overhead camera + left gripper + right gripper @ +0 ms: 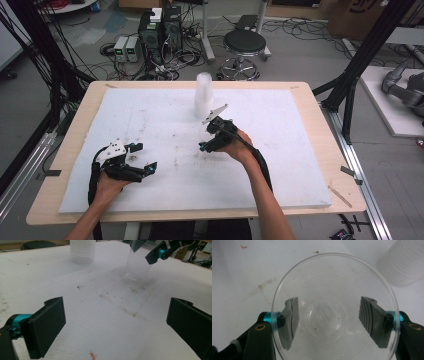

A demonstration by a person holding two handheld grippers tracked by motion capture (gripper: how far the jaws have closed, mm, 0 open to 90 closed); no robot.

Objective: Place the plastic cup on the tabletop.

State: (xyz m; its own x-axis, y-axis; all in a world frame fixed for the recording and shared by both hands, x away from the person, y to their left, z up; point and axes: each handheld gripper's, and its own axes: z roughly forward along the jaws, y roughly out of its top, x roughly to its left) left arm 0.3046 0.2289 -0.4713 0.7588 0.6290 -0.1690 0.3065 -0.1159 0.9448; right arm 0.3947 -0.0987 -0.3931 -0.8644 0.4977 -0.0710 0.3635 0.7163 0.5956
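A clear plastic cup stands upright between the jaws of my right gripper, which is shut on its sides just under the rim. In the left gripper view the same cup hangs from the right gripper, its base close to the white foam board. A stack of white cups stands at the board's far middle, just beyond the right gripper. My left gripper rests low at the near left, jaws wide open with nothing between them.
The foam board covers most of the wooden table. A small orange scrap lies on the foam by the left gripper. Beyond the table are a black stool and computer boxes with cables.
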